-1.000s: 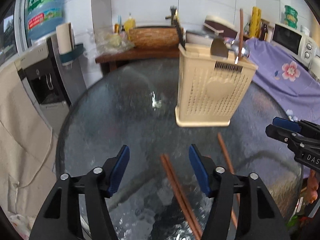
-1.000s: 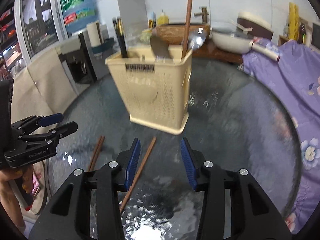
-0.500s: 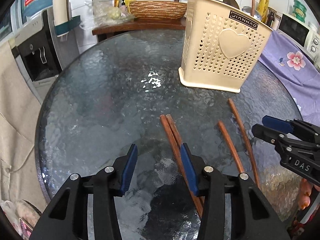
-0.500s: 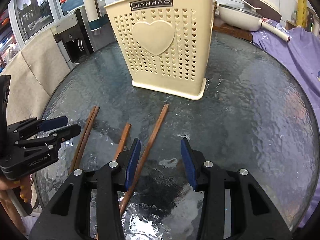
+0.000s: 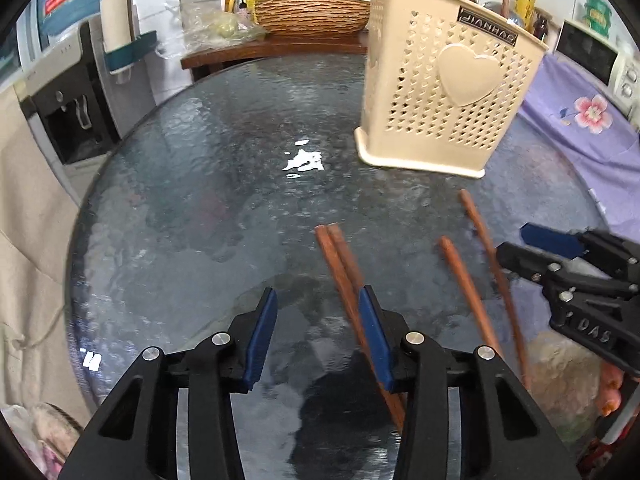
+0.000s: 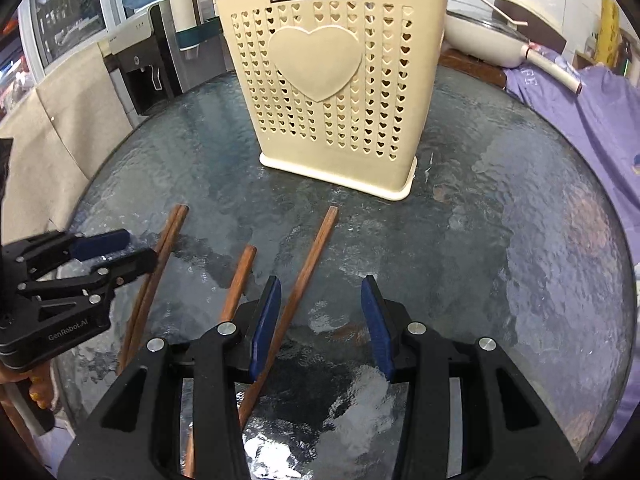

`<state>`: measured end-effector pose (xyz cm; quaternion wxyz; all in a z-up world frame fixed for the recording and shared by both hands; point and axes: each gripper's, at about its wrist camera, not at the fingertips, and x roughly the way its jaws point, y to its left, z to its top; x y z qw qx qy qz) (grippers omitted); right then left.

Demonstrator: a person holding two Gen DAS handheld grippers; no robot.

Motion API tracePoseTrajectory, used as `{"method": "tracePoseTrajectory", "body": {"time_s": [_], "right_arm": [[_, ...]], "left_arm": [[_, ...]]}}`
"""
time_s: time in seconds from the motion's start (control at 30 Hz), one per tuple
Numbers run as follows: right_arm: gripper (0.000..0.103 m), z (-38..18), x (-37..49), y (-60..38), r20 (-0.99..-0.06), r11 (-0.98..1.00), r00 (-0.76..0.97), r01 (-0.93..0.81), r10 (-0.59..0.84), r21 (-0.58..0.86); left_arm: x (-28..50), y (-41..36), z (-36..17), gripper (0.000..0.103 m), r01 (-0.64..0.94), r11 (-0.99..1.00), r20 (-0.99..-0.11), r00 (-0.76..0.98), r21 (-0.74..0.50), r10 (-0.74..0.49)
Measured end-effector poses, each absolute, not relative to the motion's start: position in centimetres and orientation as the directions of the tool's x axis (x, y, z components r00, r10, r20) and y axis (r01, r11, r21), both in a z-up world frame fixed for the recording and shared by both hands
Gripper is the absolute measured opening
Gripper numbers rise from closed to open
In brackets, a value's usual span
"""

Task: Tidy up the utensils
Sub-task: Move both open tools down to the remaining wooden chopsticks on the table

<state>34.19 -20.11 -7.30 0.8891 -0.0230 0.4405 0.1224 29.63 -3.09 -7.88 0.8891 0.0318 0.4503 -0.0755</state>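
**Two grippers lowered over chopsticks on a glass table**

Round glass table (image 5: 180, 208) bearing a cream utensil holder (image 6: 332, 92), upright, with handles rising from its top. Left gripper (image 5: 318, 330) pitched steeply downward, jaws apart and just narrowed, gripping nothing; the chopstick pair (image 5: 340, 264) passes under its right finger. Right gripper (image 6: 320, 320) likewise pitched, jaws parted, empty. Four wooden chopsticks lie flat, long axes running from the grippers toward the holder; one single chopstick (image 6: 308, 276) lies just inside the right gripper's left finger.
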Motion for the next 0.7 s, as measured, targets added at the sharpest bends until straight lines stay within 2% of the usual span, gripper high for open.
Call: {"method": "tracePoseTrajectory", "body": {"time_s": [0.53,0.7], "right_arm": [[0.042,-8.1,35.6,-19.4,-0.829,0.978,0.538,-0.201,0.155,0.052],[0.042,-8.1,36.3,-18.6,-0.845,0.985,0.522,-0.173,0.114,0.025]], "left_arm": [[31.0,-3.7,-8.1,0.041,0.154,0.988,-0.822,0.564,0.017,-0.073],[31.3,-4.1,-8.1,0.037,0.148,0.989,-0.825,0.56,0.018,-0.069]]}}
